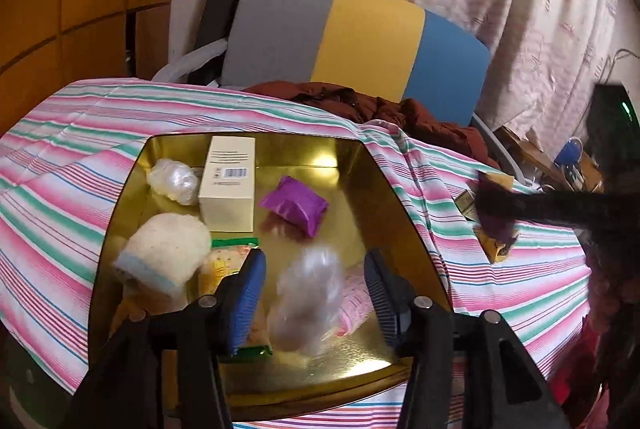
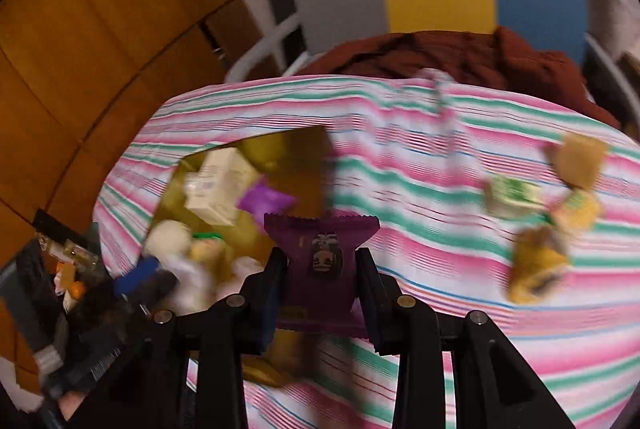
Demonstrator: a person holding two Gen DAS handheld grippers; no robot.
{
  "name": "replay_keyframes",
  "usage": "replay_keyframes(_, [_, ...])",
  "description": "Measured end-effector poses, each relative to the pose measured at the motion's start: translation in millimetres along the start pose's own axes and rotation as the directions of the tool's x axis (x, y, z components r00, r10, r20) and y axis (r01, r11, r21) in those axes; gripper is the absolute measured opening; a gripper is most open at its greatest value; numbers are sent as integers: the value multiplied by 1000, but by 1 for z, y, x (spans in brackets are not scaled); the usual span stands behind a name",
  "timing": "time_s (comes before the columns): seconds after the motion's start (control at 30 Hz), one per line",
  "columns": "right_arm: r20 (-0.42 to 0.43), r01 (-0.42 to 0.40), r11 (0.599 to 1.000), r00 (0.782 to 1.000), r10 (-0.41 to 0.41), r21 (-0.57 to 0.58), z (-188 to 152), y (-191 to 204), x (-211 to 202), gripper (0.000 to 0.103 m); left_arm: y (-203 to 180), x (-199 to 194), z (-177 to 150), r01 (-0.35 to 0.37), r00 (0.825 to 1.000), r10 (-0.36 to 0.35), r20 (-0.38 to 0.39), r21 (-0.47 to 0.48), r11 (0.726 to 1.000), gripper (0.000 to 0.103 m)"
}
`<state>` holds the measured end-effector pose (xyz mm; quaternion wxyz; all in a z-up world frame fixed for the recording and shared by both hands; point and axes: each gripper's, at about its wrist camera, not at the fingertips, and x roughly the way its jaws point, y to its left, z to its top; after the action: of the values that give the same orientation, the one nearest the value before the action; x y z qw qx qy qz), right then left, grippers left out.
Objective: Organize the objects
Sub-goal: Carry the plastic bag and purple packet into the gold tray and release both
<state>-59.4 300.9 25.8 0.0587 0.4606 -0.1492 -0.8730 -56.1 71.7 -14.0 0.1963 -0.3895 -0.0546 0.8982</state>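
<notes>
Below, in the left wrist view, the left gripper [image 1: 316, 293] hangs over a gold tray [image 1: 372, 165] that sits on a striped cloth [image 1: 72, 133]. Its blue-padded jaws stand wide apart, and between them a clear plastic bag [image 1: 306, 301] shows blurred above the tray floor; whether either pad touches it cannot be told. Inside the tray lie a cream box [image 1: 228, 185] toward the far side, a purple packet [image 1: 294, 205] just right of the box, a clear wrapped lump [image 1: 174, 181] left of the box, a fuzzy white item [image 1: 164, 257] with a pale blue band nearer the camera, and a green-edged packet [image 1: 226, 261] partly hidden behind the left pad. Off to the right, above the cloth, the right gripper [image 1: 496, 205] appears as a dark blurred shape carrying something purple, with yellow packets [image 1: 494, 249] under it. Behind the table stands a chair [image 1: 360, 37] with grey, yellow and blue panels, a brown jacket [image 1: 380, 109] heaped on it.

Next, in the right wrist view, the right gripper [image 2: 322, 281] is closed on a dark purple sachet [image 2: 322, 257], pinched at its middle so that its serrated top edge flares out above the jaws. It hangs above the cloth [image 2: 420, 157], just right of the tray [image 2: 296, 149], whose contents are smeared by blur. Several yellow and green packets [image 2: 540, 229] lie on the cloth to the right, well apart from the tray. The left gripper [image 2: 140, 281] shows at lower left, blurred, over the tray's near side.
</notes>
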Motion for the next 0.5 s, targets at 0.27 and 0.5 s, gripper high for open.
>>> replay_keyframes(0.27, [-20, -47, 996, 999, 46, -73, 2, 65, 36, 60, 23, -17, -12, -48, 999, 49, 11, -51, 998, 60])
replay_keyframes(0.5, [-20, -2, 995, 1000, 0, -97, -25, 68, 30, 68, 23, -35, -14, -92, 995, 95, 45, -54, 994, 60])
